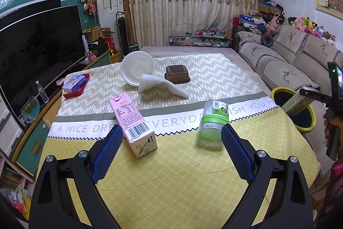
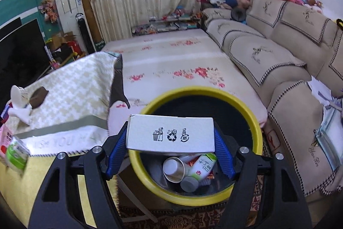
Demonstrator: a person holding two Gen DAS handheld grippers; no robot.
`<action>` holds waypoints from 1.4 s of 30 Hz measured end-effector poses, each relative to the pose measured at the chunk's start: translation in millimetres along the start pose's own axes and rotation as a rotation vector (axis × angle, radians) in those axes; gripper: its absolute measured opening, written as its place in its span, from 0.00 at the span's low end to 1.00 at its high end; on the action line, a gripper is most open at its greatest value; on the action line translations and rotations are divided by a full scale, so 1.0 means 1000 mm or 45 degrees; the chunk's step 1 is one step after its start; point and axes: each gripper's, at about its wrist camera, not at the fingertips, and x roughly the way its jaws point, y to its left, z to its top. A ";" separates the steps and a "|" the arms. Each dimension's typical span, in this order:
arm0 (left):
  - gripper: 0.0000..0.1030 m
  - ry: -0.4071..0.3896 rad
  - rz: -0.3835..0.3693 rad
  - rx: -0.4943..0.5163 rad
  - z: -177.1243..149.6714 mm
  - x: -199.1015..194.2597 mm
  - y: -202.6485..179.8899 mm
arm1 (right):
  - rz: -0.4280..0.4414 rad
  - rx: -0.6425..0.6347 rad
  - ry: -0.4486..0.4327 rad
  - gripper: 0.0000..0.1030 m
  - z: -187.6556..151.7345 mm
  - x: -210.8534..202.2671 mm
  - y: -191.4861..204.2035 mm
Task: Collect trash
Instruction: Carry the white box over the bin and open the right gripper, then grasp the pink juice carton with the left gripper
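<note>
With the right gripper (image 2: 170, 138) clamping the white carton (image 2: 170, 132) above the yellow-rimmed bin (image 2: 255, 121), centre it over the opening before releasing; the left gripper (image 1: 171, 141) hovers open, pink carton (image 1: 133, 121) at its 11 o'clock on the desk (image 1: 182, 175).

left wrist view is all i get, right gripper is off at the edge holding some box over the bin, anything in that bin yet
Observer: Yes. The yellow-rimmed bin already holds a paper cup and a green-and-white carton.
Operator: is the box actually over the opening
Observer: Yes. The white box sits above the bin's mouth, toward its near-left rim.
Operator: grip looks ok?
Observer: The right gripper clamps it, with a blue pad on each end.
</note>
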 end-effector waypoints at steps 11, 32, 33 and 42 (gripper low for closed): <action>0.89 0.016 0.020 -0.021 -0.003 0.007 0.005 | -0.002 0.039 -0.027 0.73 0.003 -0.005 -0.001; 0.88 0.198 0.274 -0.180 -0.016 0.077 0.042 | 0.100 0.010 -0.025 0.74 -0.004 -0.014 0.024; 0.87 0.199 0.284 -0.185 -0.016 0.079 0.042 | 0.105 0.008 -0.025 0.74 -0.003 -0.013 0.025; 0.66 0.251 0.347 -0.155 -0.012 0.097 0.043 | 0.129 -0.001 -0.012 0.74 -0.003 -0.010 0.031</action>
